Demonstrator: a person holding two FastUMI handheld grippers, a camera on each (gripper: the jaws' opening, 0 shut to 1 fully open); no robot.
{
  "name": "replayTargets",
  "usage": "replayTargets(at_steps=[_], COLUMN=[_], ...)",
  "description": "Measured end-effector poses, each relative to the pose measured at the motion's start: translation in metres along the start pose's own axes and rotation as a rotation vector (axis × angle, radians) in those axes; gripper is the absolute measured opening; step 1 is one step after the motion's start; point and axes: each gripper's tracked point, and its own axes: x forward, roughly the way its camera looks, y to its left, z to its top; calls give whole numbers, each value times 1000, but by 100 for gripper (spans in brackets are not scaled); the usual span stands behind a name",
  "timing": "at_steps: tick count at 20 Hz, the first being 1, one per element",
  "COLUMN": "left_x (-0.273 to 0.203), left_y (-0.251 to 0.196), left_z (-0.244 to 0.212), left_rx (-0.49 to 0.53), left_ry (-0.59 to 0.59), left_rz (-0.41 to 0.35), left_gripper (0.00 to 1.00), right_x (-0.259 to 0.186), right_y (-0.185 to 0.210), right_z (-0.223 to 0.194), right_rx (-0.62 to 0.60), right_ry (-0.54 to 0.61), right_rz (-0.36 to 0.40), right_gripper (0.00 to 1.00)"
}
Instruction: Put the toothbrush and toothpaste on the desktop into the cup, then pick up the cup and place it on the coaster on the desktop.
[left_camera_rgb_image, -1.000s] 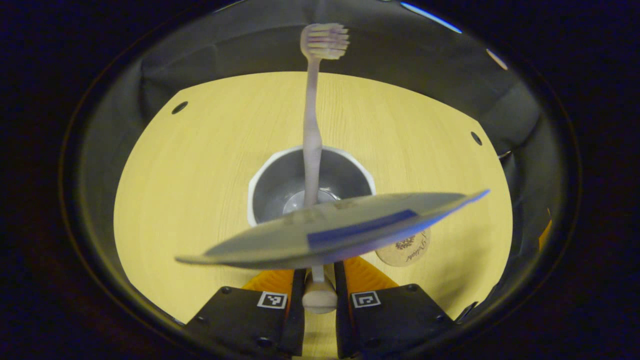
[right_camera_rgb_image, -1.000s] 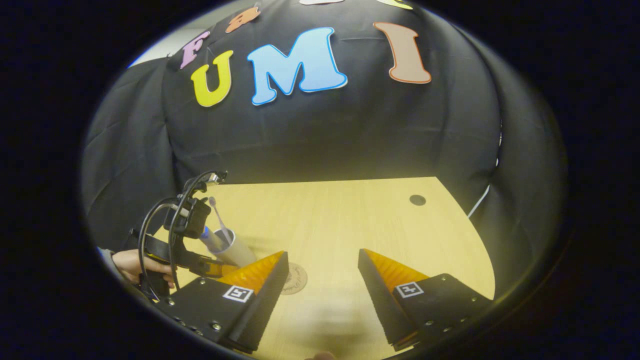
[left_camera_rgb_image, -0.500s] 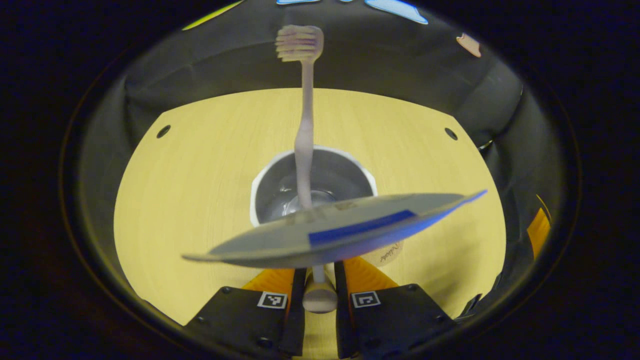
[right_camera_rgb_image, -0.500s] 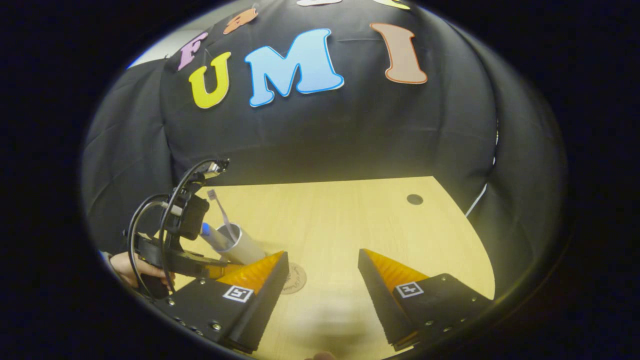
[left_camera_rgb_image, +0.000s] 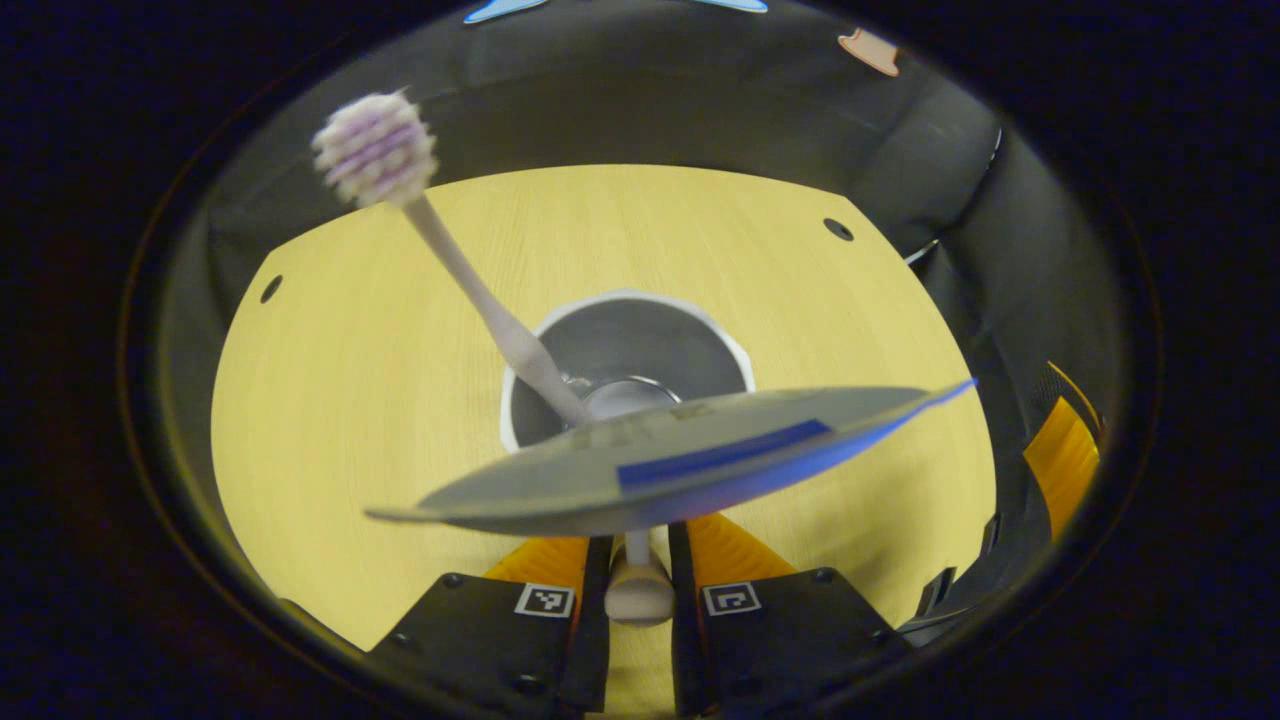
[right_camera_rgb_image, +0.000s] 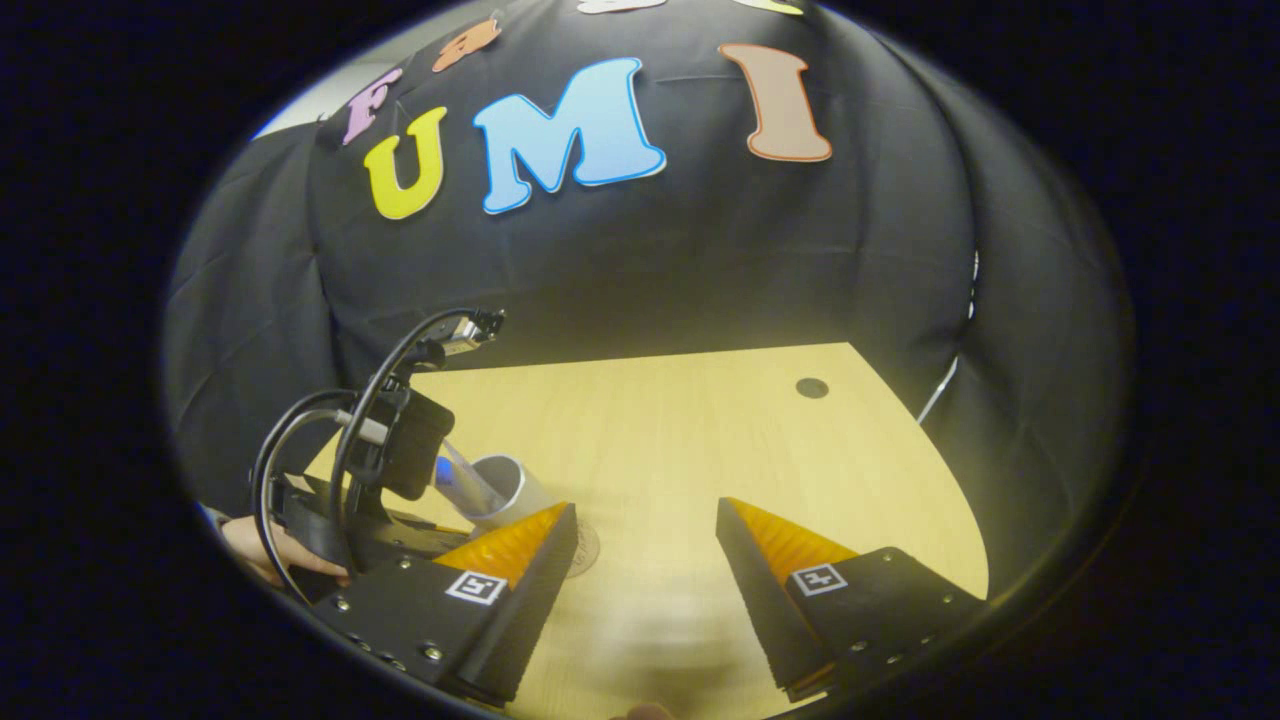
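The white cup (left_camera_rgb_image: 625, 345) is seen from above, just past my left gripper (left_camera_rgb_image: 638, 540), which is shut on a white part of it. Inside it the toothbrush (left_camera_rgb_image: 470, 290) leans up and to the left, bristles on top. The toothpaste tube (left_camera_rgb_image: 660, 460) also stands in the cup, its flat end towards the camera and covering my fingertips. In the right gripper view the cup (right_camera_rgb_image: 510, 490) is tilted beside the round coaster (right_camera_rgb_image: 583, 548), which my right gripper's finger half hides. My right gripper (right_camera_rgb_image: 645, 508) hovers open over the table, holding nothing.
The wooden table (left_camera_rgb_image: 350, 400) has small round holes near its far corners (left_camera_rgb_image: 838, 229) (right_camera_rgb_image: 811, 387). Black cloth walls close it in. A hand (right_camera_rgb_image: 255, 545) holds the left gripper. One finger of the right gripper (left_camera_rgb_image: 1062, 465) shows at the right edge of the left gripper view.
The left gripper has carried the cup towards the coaster, which has slipped behind the tube in its view. The toothbrush has swung from upright to leaning left. The right gripper has barely moved.
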Motion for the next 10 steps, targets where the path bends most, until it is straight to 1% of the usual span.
replayTargets(at_steps=[6, 9, 10], left_x=[12, 16, 15], left_y=[-6, -8, -8], left_z=[-12, -12, -12], left_rx=[46, 73, 74], left_ry=[52, 51, 53], left_rz=[27, 43, 48], left_gripper=[32, 33, 31], right_x=[-4, -4, -4], right_y=[-13, -17, -17], right_z=[-6, -8, -9], right_rx=[35, 47, 50], right_ry=[6, 12, 13], right_rz=[-21, -22, -21], right_gripper=[88, 88, 88])
